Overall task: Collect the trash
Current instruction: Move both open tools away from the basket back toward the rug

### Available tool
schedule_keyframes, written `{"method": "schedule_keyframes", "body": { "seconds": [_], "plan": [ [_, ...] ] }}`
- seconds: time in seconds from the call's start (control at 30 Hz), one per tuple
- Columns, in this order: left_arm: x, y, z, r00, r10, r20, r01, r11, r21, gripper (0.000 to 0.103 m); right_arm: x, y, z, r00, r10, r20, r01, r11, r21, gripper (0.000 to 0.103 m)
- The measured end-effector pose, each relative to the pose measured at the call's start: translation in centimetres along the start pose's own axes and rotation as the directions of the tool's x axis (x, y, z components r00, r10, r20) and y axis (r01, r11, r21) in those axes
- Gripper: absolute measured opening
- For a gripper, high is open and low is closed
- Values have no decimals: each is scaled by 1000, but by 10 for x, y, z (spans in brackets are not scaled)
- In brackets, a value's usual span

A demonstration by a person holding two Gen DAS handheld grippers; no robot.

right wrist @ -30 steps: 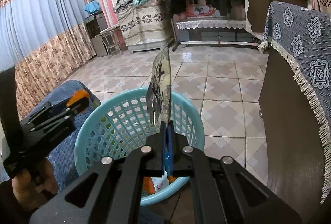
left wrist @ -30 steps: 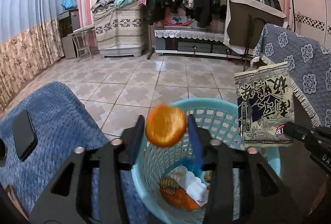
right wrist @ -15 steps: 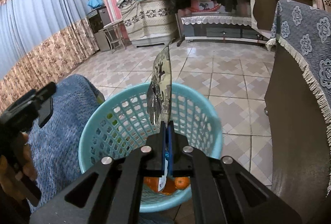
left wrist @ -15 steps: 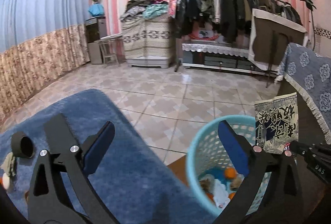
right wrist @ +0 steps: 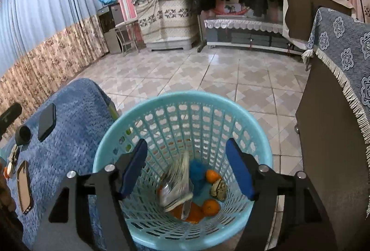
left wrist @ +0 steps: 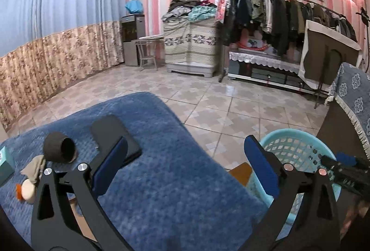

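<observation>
Bench cover [left wrist: 161,158]: blue knitted blanket over the bench, taking up the lower left of both views.
Basket [right wrist: 259,142]: light blue perforated plastic, on the tiled floor just beside the bench's edge, directly under the right tool.
Right tool [right wrist: 187,170]: above the basket mouth; jaws opening, blue pads apart, pressing on nothing.
Left tool [left wrist: 185,165]: over the bench cover, jaws at full spread, nothing between them.
Snack wrapper [right wrist: 177,186]: silver and printed, blurred, inside the basket below the right tool's pads, clear of both.
Basket contents: oranges [right wrist: 211,206], a blue scrap, a crumpled brownish piece at the bottom.
Phone [left wrist: 115,135]: dark, flat on the cover, partly behind the left tool's finger.
Dark cup [left wrist: 60,146]: lying on its side near the phone.
</observation>
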State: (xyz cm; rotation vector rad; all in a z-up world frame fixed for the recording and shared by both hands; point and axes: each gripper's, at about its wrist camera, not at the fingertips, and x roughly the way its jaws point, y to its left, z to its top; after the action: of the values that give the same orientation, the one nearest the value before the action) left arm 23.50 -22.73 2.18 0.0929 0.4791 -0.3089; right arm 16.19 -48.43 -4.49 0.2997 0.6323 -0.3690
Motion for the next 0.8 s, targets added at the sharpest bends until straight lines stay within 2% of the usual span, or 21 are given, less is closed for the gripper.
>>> {"method": "schedule_keyframes", "body": {
  "seconds": [0.07, 0.1, 0.13, 0.27, 0.6, 0.8],
  "plan": [
    [-3, 7, 0, 1000, 14, 0, -14, 1000, -6, 97, -2, 0, 1, 1000, 1, 6, -1, 1000, 0, 75],
    [-5, 13, -1, 1000, 23, -1, -23, 1000, -11, 97, -2, 0, 1, 1000, -2, 4, 2, 1000, -1, 83],
    [-9, 20, -2, 1000, 31, 0, -31, 999, -18, 97, -3, 1, 1, 1000, -9, 7, 9, 1000, -6, 86],
    [-20, 40, -3, 998, 56, 5, -56, 998, -39, 97, -10, 9, 6, 999, -42, 30, 44, 998, -50, 94],
    [-51, 91, -15, 992, 123, 2, -122, 988, -92, 97, -26, 31, 7, 995, -54, 90, 63, 992, -106, 96],
    [-73, 123, -28, 988, 157, -1, -156, 980, -122, 97, -35, 52, 2, 993, -30, 112, 48, 987, -155, 96]
  ]
}}
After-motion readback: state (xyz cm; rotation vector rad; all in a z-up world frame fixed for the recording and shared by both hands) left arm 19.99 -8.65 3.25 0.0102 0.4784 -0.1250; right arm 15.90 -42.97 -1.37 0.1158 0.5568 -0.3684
